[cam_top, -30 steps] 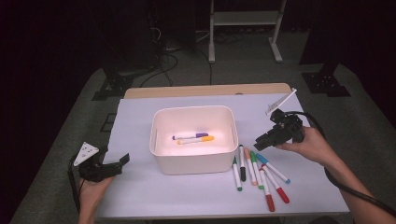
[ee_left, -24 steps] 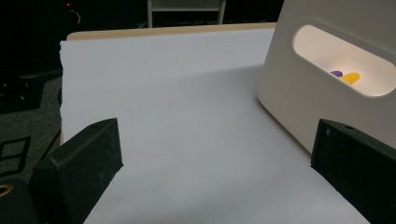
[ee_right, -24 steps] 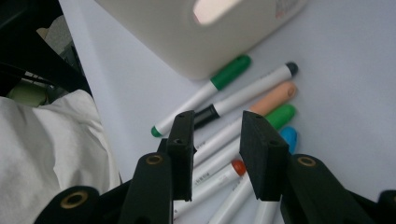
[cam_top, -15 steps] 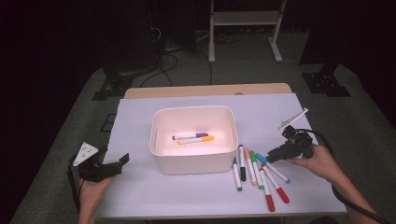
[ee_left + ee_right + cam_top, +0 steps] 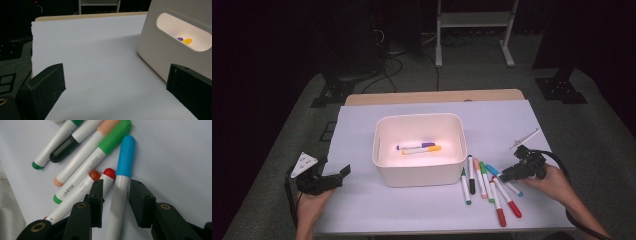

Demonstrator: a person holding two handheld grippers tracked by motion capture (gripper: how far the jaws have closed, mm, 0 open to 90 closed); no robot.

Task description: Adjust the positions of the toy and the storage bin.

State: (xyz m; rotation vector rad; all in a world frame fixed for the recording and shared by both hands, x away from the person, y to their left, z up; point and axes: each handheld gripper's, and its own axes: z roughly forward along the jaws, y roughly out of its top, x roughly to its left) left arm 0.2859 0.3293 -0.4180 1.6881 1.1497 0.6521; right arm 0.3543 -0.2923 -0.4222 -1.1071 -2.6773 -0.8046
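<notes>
The white rectangular plastic bin (image 5: 419, 172) sits mid-table. At its four o'clock, the right gripper (image 5: 115, 203) straddles the blue-capped white marker (image 5: 121, 185), jaws just opening, not pressing. At eight o'clock, the left gripper (image 5: 334, 177) rests, jaws wide apart.

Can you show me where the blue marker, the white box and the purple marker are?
blue marker (image 5: 125, 152), right gripper view, on its blue cap.
white box (image 5: 422, 172), high view, on its front wall.
purple marker (image 5: 414, 146), high view, on its white barrel.
</notes>
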